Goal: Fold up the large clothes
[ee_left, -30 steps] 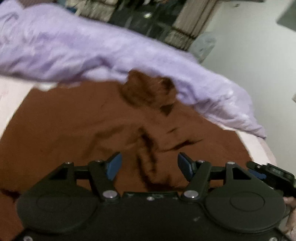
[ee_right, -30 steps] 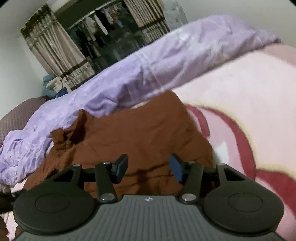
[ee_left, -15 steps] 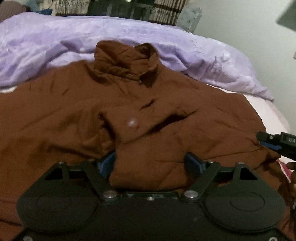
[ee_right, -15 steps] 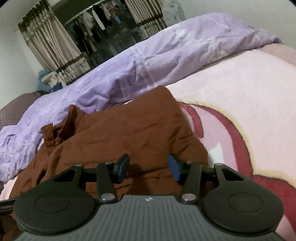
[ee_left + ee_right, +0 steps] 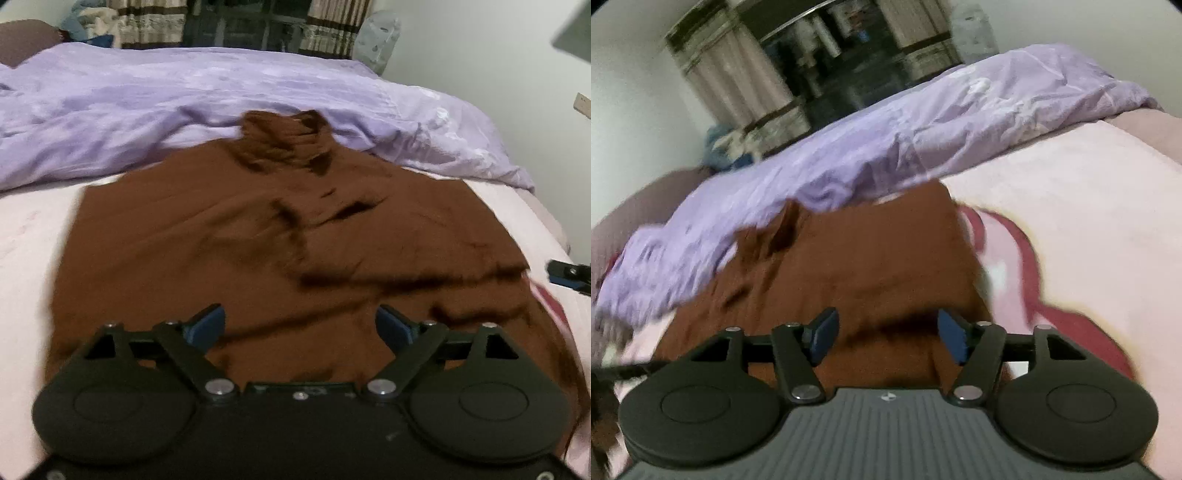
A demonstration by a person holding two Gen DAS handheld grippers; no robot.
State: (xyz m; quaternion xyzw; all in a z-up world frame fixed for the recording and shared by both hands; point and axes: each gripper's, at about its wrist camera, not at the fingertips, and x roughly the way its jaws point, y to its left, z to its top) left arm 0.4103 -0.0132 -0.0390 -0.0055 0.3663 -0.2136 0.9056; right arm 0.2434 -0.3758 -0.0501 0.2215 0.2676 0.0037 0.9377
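Brown shirt (image 5: 229, 236) flat on bed; both hand-held grippers agape.

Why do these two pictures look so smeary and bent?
Left wrist view: dim room light, the brown shirt smeared by motion. Right wrist view: heavier blur on the purple duvet and curtains; the fisheye lens bows the bed's edges.

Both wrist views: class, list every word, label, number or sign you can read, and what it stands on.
None can be read.
Right gripper body: a small pale emblem, too small to tell.
Brown shirt, purple duvet, pink blanket: no lettering visible; both views are blurred.
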